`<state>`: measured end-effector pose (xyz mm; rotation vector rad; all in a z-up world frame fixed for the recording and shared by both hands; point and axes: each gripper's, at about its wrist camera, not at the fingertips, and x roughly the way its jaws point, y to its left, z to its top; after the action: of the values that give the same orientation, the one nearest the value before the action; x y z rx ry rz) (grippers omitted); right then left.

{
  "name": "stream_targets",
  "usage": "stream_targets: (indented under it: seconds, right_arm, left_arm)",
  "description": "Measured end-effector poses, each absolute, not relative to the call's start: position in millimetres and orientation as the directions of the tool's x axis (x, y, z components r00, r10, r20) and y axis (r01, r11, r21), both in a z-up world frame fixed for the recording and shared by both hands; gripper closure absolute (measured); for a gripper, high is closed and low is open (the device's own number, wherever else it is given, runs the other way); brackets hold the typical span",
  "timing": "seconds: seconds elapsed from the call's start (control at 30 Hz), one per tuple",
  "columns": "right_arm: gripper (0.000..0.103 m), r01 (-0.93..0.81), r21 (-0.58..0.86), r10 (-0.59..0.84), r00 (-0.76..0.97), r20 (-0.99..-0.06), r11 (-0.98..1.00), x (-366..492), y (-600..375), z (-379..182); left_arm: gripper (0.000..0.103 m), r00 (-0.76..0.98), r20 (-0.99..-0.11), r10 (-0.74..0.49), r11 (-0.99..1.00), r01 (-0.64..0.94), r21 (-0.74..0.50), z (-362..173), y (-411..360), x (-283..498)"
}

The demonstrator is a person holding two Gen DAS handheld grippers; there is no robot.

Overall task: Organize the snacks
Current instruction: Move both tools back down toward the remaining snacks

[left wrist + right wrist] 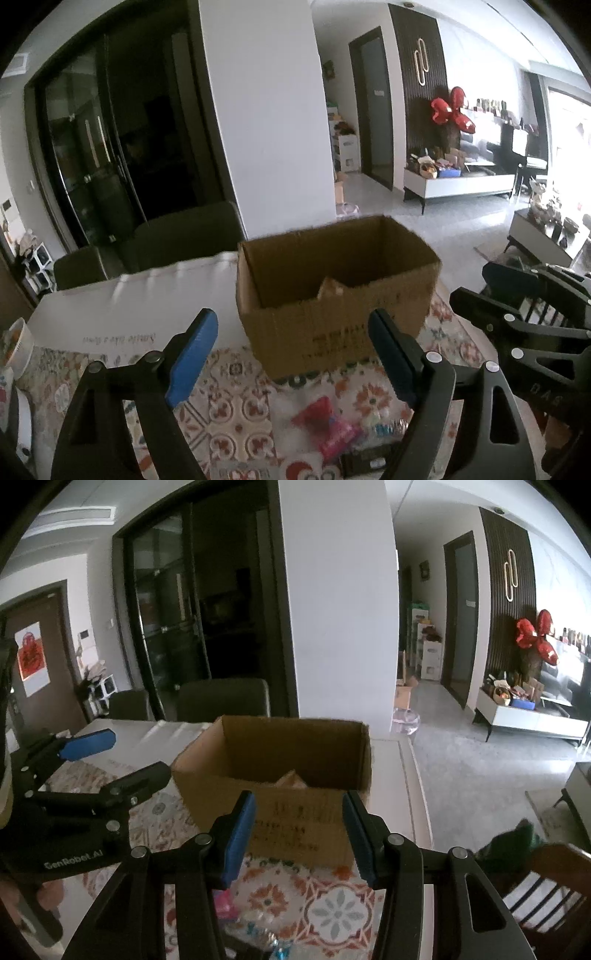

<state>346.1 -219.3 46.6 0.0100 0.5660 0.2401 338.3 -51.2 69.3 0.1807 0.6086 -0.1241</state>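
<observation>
The snacks [334, 430] lie in a loose heap on the patterned cloth [236, 410] near my edge of the counter [122, 306], just below and between my 2 tools. A red packet and a pink one show among them; the rest is too blurred to name. Beyond them stands the box [332, 314], open at the top, on the same cloth, with something tan [330, 288] low inside it that I cannot make out.

My left tool [291, 354] hangs above the snacks, its blue pads spread wide with nothing between them. My right tool [299, 836] is beside it, also wide and holding nothing, pointed at the box [273, 779].

A white bowl [18, 347] sits at the far left of the counter. Dark chairs [223, 698] stand behind the counter, and a wooden chair [546, 897] is at my right.
</observation>
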Motion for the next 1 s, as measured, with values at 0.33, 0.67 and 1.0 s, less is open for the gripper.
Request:
stream_targets:
  seconds: [0.33, 0.67, 1.0]
  right_arm:
    - [0.053, -0.251, 0.083, 0.249, 0.753, -0.609, 0.964, 324.7, -211.6, 9.2]
    - [0.053, -0.288, 0.087, 0.265, 0.668, -0.695, 0.954, 315.8, -199.1, -35.2]
    - [0.054, -0.297, 0.127, 0.282, 0.567, -0.774, 0.946, 323.4, -192.4, -83.4]
  left_arm:
    - [0.019, 0.761, -0.647, -0.046, 0.979, 0.164, 0.123, 29.6, -44.8, 319.1]
    - [0.019, 0.691, -0.722, -0.021, 0.982, 0.149, 0.114, -23.6, -37.1, 304.8]
    - [0.019, 0.621, -0.784, -0.005, 0.988, 0.125, 0.092, -65.9, -28.8, 303.4]
